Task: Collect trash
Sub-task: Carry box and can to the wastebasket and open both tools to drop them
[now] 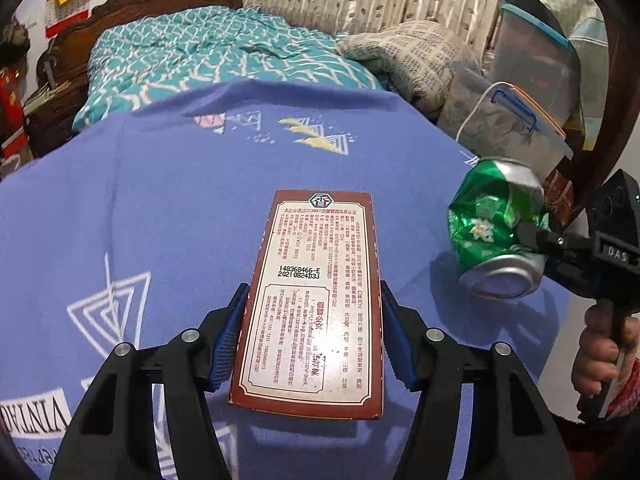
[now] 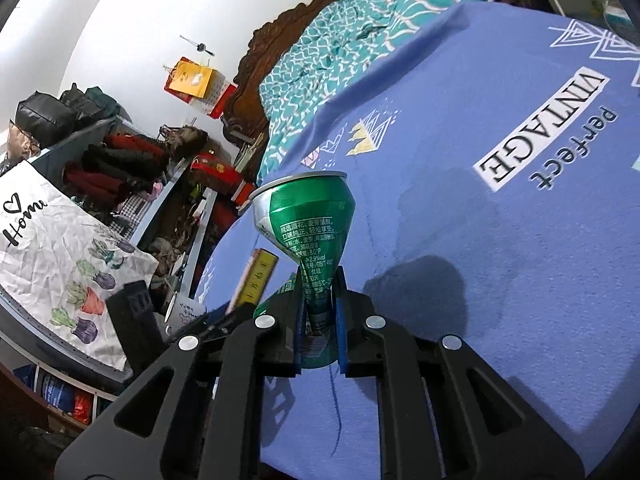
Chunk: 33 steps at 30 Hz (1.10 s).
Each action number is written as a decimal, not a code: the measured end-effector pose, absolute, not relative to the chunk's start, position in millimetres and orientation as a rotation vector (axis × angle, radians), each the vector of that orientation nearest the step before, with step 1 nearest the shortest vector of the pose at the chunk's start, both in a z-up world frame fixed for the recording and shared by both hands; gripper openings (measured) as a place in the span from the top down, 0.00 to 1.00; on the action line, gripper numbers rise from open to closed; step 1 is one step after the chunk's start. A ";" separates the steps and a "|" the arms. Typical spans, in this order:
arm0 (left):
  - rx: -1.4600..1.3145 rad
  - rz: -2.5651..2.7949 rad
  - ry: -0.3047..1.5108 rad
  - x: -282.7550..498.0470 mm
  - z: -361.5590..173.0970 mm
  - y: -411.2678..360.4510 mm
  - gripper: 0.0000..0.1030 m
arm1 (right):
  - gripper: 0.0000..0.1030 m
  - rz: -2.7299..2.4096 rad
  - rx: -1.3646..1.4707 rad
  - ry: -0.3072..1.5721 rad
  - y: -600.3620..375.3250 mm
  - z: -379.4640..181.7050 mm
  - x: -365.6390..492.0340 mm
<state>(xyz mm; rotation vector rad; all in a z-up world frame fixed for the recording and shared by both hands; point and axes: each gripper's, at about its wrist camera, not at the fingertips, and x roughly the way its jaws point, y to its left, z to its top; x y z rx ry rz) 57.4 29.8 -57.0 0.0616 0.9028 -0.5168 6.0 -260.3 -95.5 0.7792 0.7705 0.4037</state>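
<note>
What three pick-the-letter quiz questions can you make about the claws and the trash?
1. Where is the box? A under a pillow B between the left claw's fingers C on the floor
2. What colour is the can? A red B yellow C green
3. What state is the can in? A crushed B smooth and whole C cut in half

Answers: 1 B, blue pads sit on both box sides. 2 C, its wall is green with silver ends. 3 A, the right claw pinches its squashed, dented middle.
</note>
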 end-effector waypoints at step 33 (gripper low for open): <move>0.432 -1.036 0.982 137.7 -80.8 -525.2 0.19 | 0.82 -0.334 0.780 0.549 -653.8 -112.5 -2.5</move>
